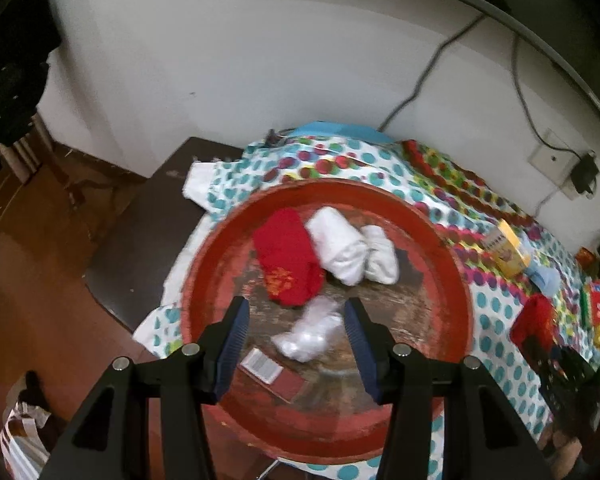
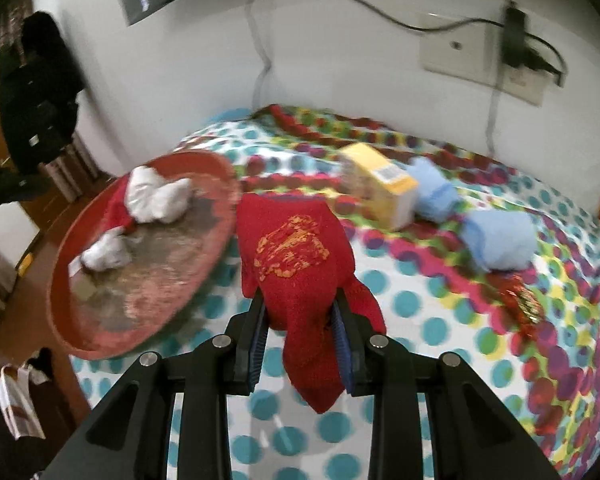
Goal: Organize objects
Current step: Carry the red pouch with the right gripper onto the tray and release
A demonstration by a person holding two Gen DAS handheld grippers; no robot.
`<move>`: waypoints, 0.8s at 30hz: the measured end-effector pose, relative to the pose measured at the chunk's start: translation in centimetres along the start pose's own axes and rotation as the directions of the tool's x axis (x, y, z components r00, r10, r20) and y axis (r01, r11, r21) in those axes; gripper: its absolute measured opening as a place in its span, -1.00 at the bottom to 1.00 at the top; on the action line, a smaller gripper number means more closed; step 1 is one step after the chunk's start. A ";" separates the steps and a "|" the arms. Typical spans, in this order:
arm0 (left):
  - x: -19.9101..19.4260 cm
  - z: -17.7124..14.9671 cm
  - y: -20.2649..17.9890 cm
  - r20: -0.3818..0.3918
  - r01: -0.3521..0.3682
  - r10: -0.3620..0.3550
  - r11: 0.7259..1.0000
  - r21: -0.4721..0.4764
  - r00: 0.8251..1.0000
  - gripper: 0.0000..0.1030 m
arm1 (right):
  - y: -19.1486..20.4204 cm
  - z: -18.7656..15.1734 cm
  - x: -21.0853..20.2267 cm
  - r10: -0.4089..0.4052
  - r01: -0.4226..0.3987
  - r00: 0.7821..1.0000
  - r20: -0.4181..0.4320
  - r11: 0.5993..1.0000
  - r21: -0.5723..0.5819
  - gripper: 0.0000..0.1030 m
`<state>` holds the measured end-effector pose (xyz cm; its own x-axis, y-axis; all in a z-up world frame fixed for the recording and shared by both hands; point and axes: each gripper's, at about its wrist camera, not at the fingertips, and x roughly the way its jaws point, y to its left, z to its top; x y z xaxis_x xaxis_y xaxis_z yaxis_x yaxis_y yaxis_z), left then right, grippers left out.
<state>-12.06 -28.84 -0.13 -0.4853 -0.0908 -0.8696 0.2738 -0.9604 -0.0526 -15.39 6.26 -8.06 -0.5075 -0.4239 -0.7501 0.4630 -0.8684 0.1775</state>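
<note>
A tabletop is covered by a polka-dot cloth (image 2: 420,312), printed with teal, red and green dots. At its left edge a round red tray (image 1: 440,248) is set on the cloth, its worn centre showing grey and brown. Inside the tray a red sock (image 1: 288,256) with a gold pattern is laid touching two rolled white socks (image 1: 340,244), side by side toward the far rim. A crumpled clear plastic bag (image 1: 308,332) is seen just nearer, and a small card packet (image 1: 272,372) beside it, near the closest rim.

On the cloth to the right of the tray, a yellow box (image 2: 384,188) is lying on its side, with two rolled light-blue socks (image 2: 496,236) just beside it. A small red and gold wrapper (image 2: 524,304) is placed nearer the right edge.

A second red sock (image 2: 300,264), gold-embroidered, is clamped by the right hand-held gripper (image 2: 300,328) above the cloth, right of the tray, its toe hanging below the fingers.

The left hand-held gripper (image 1: 296,328) is held spread apart and empty above the tray, over the plastic bag.
</note>
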 end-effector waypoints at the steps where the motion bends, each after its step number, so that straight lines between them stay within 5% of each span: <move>1: 0.0 0.0 0.3 0.000 -0.007 0.007 1.000 -0.006 1.000 -0.02 | 0.5 0.2 0.0 0.011 -0.011 1.000 0.000 1.000 -0.011 -0.45; 16: -0.1 0.4 5.1 -0.001 -0.033 0.033 0.993 -0.110 0.999 -0.02 | 8.9 1.4 3.3 0.111 -0.126 0.990 -0.090 0.977 -0.175 -0.45; 24: -0.2 0.5 7.6 -0.004 -0.055 0.055 0.985 -0.165 0.998 -0.02 | 9.3 3.3 6.3 0.111 -0.137 0.985 -0.132 0.968 -0.209 -0.44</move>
<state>-10.31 -36.27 -0.13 -0.4658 -0.1425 -0.8733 0.4330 -0.8974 -0.0845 -16.66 -5.39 -9.06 -0.3524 -0.4800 -0.8034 0.6698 -0.7289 0.1417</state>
